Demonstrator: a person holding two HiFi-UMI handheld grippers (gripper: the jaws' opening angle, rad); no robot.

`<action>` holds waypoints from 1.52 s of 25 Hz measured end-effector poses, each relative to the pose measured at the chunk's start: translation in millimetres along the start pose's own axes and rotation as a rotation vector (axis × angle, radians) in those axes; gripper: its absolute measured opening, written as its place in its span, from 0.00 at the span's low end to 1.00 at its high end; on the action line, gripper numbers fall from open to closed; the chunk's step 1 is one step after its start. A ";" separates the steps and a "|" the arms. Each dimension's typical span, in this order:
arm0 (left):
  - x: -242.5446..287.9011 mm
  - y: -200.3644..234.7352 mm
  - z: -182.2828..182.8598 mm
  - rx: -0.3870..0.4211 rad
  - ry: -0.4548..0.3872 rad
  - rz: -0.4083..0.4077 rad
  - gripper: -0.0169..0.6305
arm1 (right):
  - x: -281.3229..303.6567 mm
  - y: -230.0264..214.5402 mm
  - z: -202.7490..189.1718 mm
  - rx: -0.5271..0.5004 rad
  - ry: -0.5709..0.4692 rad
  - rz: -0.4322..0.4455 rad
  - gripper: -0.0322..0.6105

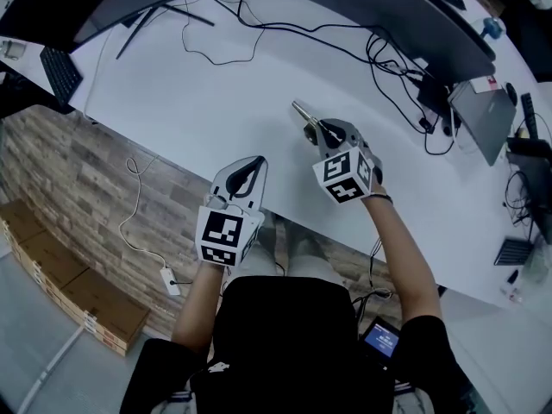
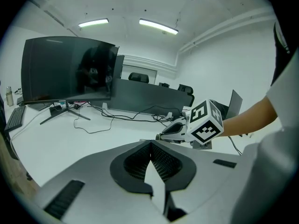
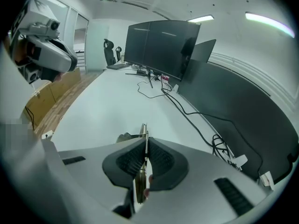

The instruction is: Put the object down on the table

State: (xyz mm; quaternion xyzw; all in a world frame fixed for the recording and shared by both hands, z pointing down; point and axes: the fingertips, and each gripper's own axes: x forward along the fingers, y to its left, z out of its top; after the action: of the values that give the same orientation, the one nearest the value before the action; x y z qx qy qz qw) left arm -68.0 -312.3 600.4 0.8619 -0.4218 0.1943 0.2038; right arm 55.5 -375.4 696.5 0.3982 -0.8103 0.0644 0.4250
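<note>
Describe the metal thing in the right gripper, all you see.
Thin flat metal piece, silvery with a brassy lower part, seen edge-on. The right gripper is shut on it, fingers pressing both faces; its tip sticks out past them over the white table. Whether it touches the table can't be told.
</note>
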 end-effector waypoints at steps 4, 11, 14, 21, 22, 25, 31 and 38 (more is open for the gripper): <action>2.3 1.6 -4.7 -0.010 0.011 0.000 0.05 | 7.5 4.0 -6.9 -0.016 0.013 -0.004 0.09; 4.1 3.0 -11.1 -0.014 0.017 0.003 0.05 | 9.2 9.0 -7.1 -0.074 -0.002 -0.026 0.09; 4.2 2.1 -11.0 -0.016 0.018 0.001 0.05 | 10.0 12.7 -7.0 -0.104 -0.001 -0.031 0.09; 2.2 4.0 -12.7 -0.014 0.019 0.010 0.05 | 14.9 24.5 -9.7 -0.101 0.014 0.005 0.10; 2.2 4.7 -13.5 -0.014 0.020 0.012 0.05 | 15.6 25.1 -10.3 -0.100 0.015 0.009 0.10; 2.2 6.3 -14.3 -0.022 0.024 0.018 0.05 | 18.2 28.4 -11.5 -0.095 0.021 0.024 0.12; 4.3 6.7 -16.1 -0.026 0.029 0.019 0.05 | 21.1 34.5 -13.1 -0.080 0.029 0.058 0.20; 6.1 5.3 -15.3 -0.027 0.026 0.013 0.05 | 20.0 36.0 -9.6 -0.064 0.020 0.070 0.22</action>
State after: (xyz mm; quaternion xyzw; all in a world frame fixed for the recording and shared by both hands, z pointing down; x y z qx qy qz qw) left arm -71.3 -311.3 617.4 0.8538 -0.4272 0.2008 0.2196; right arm 30.0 -358.7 725.7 0.3549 -0.8211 0.0574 0.4433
